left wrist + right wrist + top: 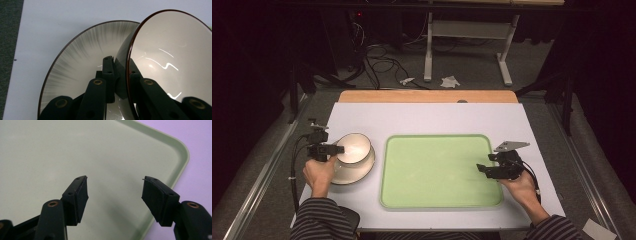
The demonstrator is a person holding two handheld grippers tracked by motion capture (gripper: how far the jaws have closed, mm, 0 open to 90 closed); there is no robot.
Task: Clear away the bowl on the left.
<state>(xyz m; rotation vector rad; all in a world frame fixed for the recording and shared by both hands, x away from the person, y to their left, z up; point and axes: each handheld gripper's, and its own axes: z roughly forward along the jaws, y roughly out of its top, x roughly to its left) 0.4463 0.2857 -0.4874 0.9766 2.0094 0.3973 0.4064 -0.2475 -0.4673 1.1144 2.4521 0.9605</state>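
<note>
A cream bowl (354,148) with a dark red rim sits tilted on a larger streaked plate (362,174) at the table's left. My left gripper (338,149) is shut on the bowl's near rim. In the left gripper view one jaw presses the bowl's (172,57) dark outside and the other its inner wall, with the plate (82,55) beneath and the left gripper (120,63) pinching the rim. My right gripper (483,170) hovers open over the right edge of the light green tray (437,170). Nothing lies between the jaws of the right gripper (115,187) above the bare tray (50,152).
The white table mat (427,117) borders the tray on all sides, and a wooden strip (427,96) runs along its far edge. Beyond it are cables (382,65) and a desk frame (467,35) on the dark floor.
</note>
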